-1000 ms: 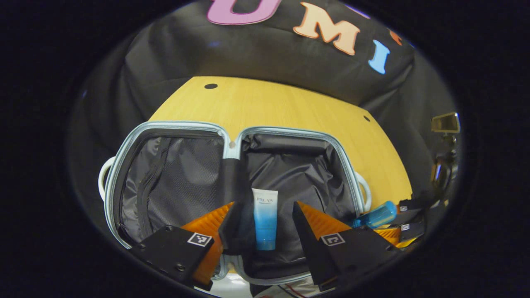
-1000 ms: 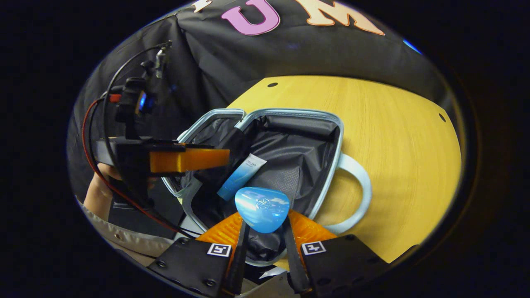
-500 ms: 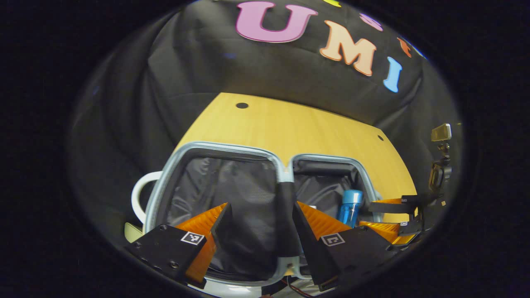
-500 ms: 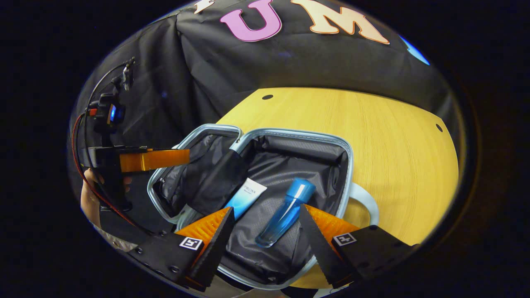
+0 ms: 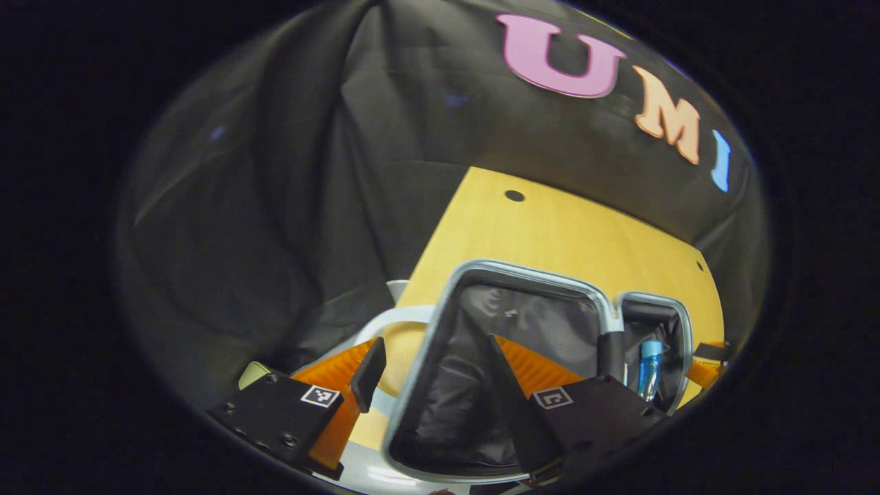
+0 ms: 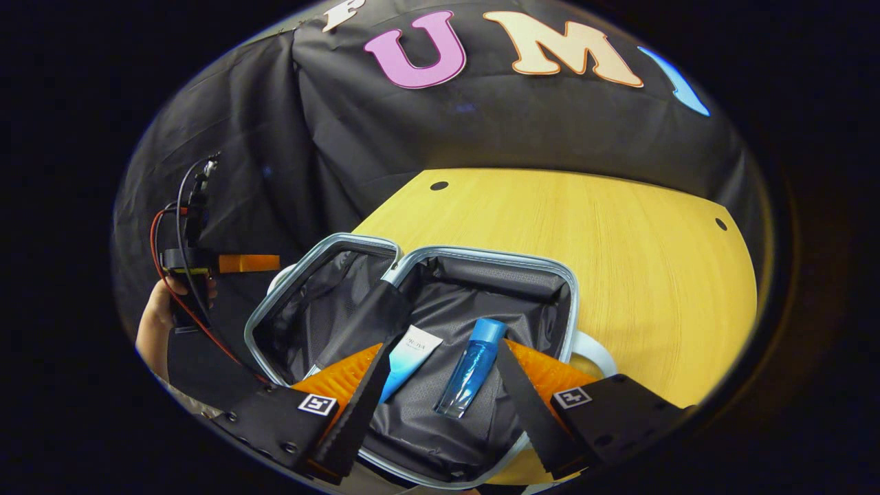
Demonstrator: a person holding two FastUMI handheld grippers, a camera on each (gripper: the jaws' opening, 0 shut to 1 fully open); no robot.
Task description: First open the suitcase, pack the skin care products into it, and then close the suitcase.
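A yellow wood-grain tabletop point(image 6: 619, 247) carries a small suitcase with a pale blue-grey rim and dark grey fabric lining point(image 6: 481, 265), lying spread open with both halves flat. A white loop handle point(image 6: 597, 349) juts from its right side in the right gripper view. In the right-hand half lie two skin care products, side by side and close together but apart: a slim translucent blue bottle with a blue cap point(image 6: 471, 368) and a white-to-blue squeeze tube point(image 6: 407, 352). The right gripper point(image 6: 440, 402) hangs over that half with its fingers spread wide and nothing between them. The left gripper point(image 5: 430, 357) sits over the outer edge of the other half, its fingers wide apart and empty, straddling the rim beside that half's white handle point(image 5: 395, 317). Farther off in the right gripper view, a hand point(image 6: 157, 317) holds the left gripper.
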